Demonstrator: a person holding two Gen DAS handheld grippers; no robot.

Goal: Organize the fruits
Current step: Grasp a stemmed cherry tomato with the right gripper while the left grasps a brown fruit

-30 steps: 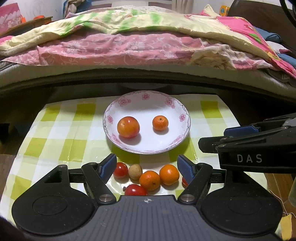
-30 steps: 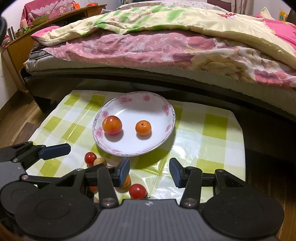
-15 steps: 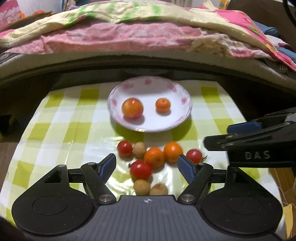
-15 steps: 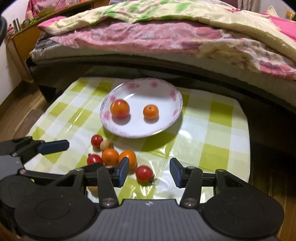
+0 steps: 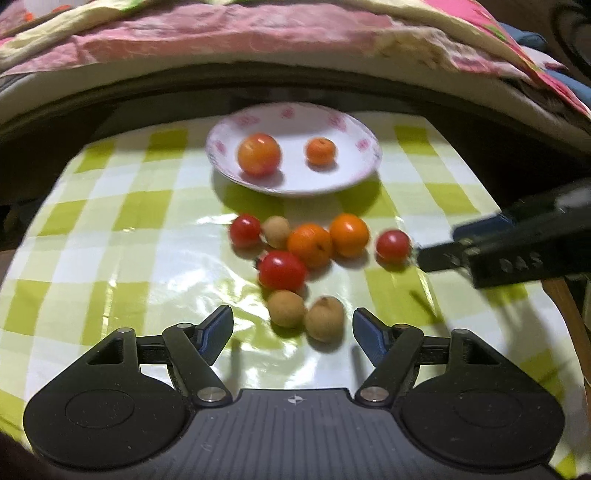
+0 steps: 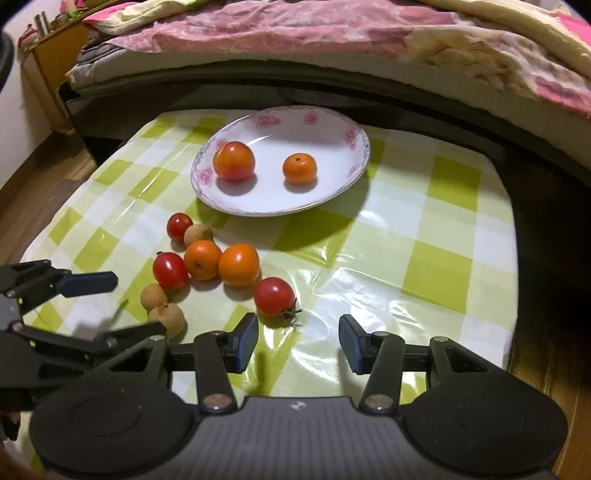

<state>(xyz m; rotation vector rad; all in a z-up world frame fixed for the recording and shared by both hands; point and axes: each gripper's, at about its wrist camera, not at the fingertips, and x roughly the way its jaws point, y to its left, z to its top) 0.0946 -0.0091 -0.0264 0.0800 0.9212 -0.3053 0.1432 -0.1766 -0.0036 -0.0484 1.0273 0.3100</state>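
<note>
A white flowered plate [image 5: 354, 173] [image 6: 332, 136] holds a large orange-red fruit [image 5: 259, 153] [image 6: 234, 161] and a small orange [image 5: 320, 150] [image 6: 300, 168]. In front of it on the checked cloth lie two oranges [image 5: 309, 245] [image 6: 239, 264], three cherry tomatoes [image 5: 282, 270] [image 6: 274, 296] and three brown longans [image 5: 286, 308] [image 6: 167, 320]. My left gripper [image 5: 292, 328] is open and empty just before the two near longans. My right gripper [image 6: 297, 338] is open and empty just right of the nearest tomato.
A low table with a green-and-white checked cloth [image 5: 122, 236] [image 6: 443, 236] stands before a bed with pink bedding [image 5: 258, 33] [image 6: 332, 33]. A wooden cabinet [image 6: 48, 70] stands at far left. Wooden floor [image 6: 37, 173] lies left of the table.
Both grippers have pulled back and risen from the plate. More loose fruit on the cloth has come into view. Both stay open.
</note>
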